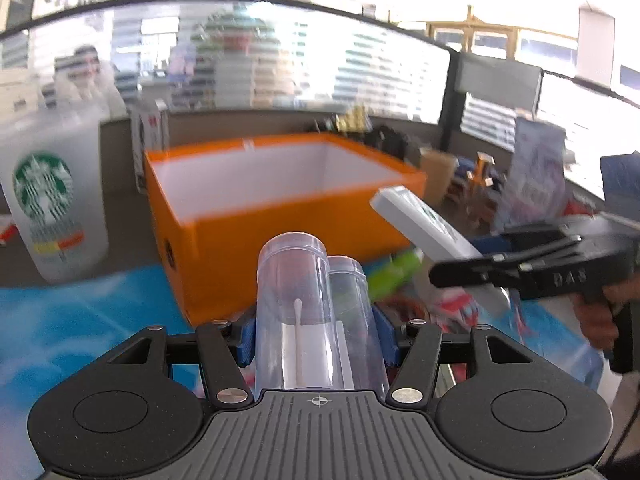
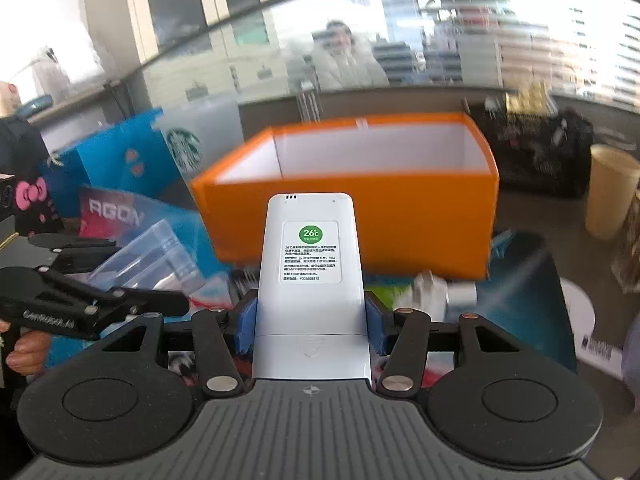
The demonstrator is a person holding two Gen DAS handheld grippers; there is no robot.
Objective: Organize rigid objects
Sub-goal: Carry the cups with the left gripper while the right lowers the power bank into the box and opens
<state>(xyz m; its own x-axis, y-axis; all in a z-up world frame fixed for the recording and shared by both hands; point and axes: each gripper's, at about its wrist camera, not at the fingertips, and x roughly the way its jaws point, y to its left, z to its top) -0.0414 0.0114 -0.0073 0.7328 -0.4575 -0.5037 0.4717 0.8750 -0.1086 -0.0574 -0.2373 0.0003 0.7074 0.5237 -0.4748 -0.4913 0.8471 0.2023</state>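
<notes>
Two grippers hold things up in front of an orange box [image 1: 256, 216]. The left gripper [image 1: 316, 340] has its blue pads [image 1: 247, 340] pressed on a clear plastic case [image 1: 304, 312] made of two round tubes side by side. Its jaws are about half open, because the case fills the gap between them. Something white sits inside the case. The case sticks forward toward the box and is off the table.

The right gripper [image 2: 312, 328] squeezes a white remote [image 2: 312, 272] between its blue pads [image 2: 247, 328]. Its jaws are about half open too, tight on the sides of the remote. The remote has a sticker [image 2: 311, 252] with a green circle on it and points at the box. It is also lifted off the table.

The orange box is open on top and white inside. It stands just behind both held things.

A frosted cup [image 1: 52, 200] with a green logo stands to the left of the box. A blue mat [image 1: 80, 328] lies under the clutter. A hand [image 1: 596, 320] holds the right gripper's handle.
</notes>
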